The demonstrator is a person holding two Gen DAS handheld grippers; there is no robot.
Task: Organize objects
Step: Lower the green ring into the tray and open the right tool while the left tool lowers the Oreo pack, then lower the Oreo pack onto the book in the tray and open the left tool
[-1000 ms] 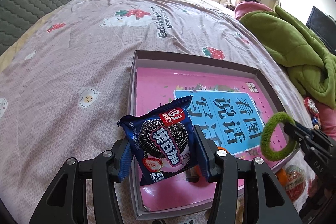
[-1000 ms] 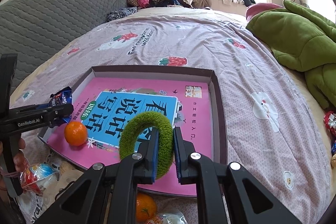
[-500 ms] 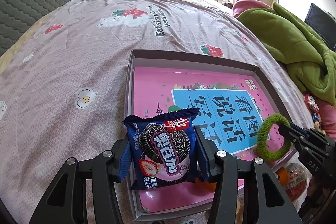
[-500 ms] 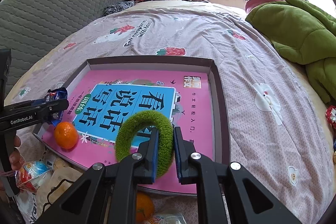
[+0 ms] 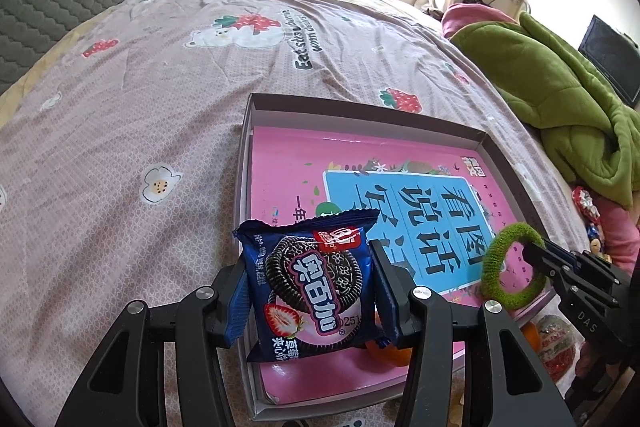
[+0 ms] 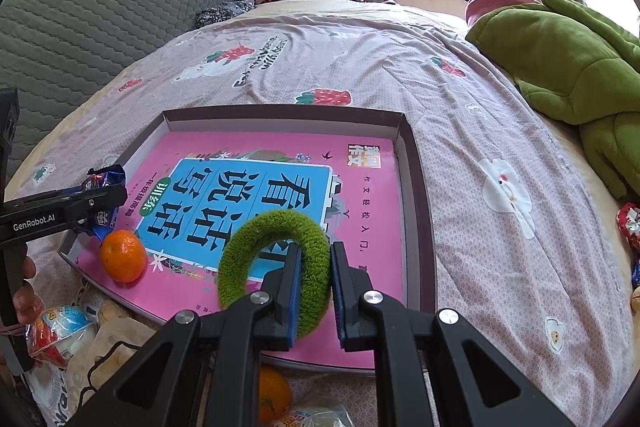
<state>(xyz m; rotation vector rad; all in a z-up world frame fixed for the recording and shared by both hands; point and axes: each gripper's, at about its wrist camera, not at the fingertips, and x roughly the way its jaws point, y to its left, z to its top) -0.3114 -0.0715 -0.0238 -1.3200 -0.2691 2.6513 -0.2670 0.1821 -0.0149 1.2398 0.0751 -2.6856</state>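
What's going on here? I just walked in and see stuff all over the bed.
A person is sorting things into a shallow box on the bed, with tongs in each hand. The left tongs grip a blue cookie packet over the box's near corner. The right tongs are shut on a green ring above the pink book lying in the box. One orange is already inside; another orange and wrapped snacks wait outside.

- The shallow box [image 6: 416, 163] lies on the bed [image 6: 500, 147], mid-frame in the right wrist view.
- A book [image 6: 372, 195] lies flat inside it.
- A tangerine [image 6: 122, 255] sits in the box's lower left corner.
- A blanket [image 6: 560, 59] is heaped at the upper right.
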